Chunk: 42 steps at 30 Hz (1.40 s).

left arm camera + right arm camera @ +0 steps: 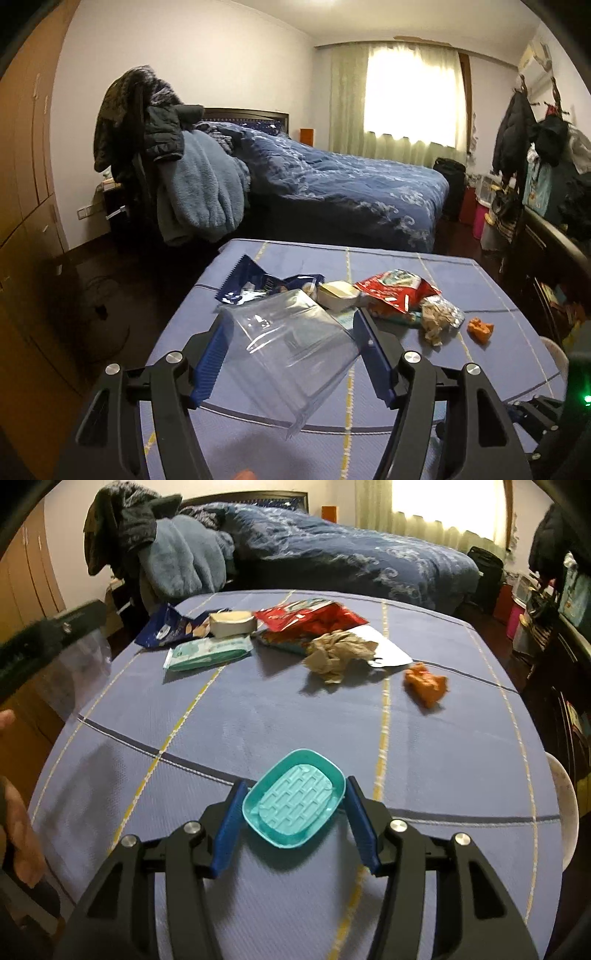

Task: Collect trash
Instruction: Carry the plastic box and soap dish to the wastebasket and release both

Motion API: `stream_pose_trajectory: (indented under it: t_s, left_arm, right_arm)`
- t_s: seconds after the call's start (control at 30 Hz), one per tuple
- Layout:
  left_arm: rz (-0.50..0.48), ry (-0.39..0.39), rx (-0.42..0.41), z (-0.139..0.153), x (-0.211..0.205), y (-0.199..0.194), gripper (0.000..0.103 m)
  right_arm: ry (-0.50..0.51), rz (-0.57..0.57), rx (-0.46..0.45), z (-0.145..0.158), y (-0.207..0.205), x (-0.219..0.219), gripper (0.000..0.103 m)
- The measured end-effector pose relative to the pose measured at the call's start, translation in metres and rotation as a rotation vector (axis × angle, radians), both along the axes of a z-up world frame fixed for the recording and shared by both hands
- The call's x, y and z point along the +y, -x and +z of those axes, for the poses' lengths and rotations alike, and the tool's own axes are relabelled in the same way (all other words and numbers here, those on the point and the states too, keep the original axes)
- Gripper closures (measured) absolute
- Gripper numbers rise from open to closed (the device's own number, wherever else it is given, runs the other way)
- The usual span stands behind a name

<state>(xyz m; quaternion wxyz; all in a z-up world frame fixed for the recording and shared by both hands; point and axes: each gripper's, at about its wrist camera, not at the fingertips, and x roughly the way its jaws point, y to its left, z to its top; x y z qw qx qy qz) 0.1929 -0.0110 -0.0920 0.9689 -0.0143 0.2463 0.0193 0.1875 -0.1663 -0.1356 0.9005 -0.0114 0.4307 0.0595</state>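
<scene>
Left wrist view shows my left gripper clamped on a clear plastic container, tilted, its open mouth toward me, above the blue tablecloth. Right wrist view alone shows a teal lid with a raised brick pattern, gripped between the pads of my right gripper just above the cloth. That view also shows a pale green wipes pack, largely hidden in the other. At the table's far side the trash lies bunched: a torn blue wrapper, a red snack bag, crumpled brown paper and, slightly apart, an orange scrap.
</scene>
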Motion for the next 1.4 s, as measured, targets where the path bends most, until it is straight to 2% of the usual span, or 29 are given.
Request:
stream_pose_trajectory:
  t_s: [0.2,0.37,0.7,0.9,1.2,1.4]
  left_arm:
    - [-0.097,-0.034,-0.018,0.01,-0.044,0.005,0.036]
    - [-0.21,-0.037,-0.028,0.02,-0.096,0.003,0.036]
    - [-0.462,0.016,0.011,0.027,-0.208,-0.013,0.036]
    - [-0.567,-0.019,0.003,0.027,-0.277,-0.018,0.036]
    - [-0.691,-0.001,0.069,0.014,-0.36,-0.04,0.036]
    - [-0.715,-0.023,0.081,0.007,-0.397,-0.05,0.036]
  right_arm:
    - [-0.029,-0.058,-0.034,0.011,0.023,-0.036,0.049]
    - [-0.039,-0.156,-0.074,0.021,0.046,-0.086,0.049]
    - [-0.025,-0.416,-0.141,0.032,0.091,-0.194,0.049]
    - [-0.017,-0.564,-0.162,0.032,0.112,-0.261,0.049]
    - [-0.06,-0.684,-0.187,0.027,0.112,-0.337,0.049]
    - [-0.052,-0.731,-0.154,0.012,0.095,-0.366,0.049]
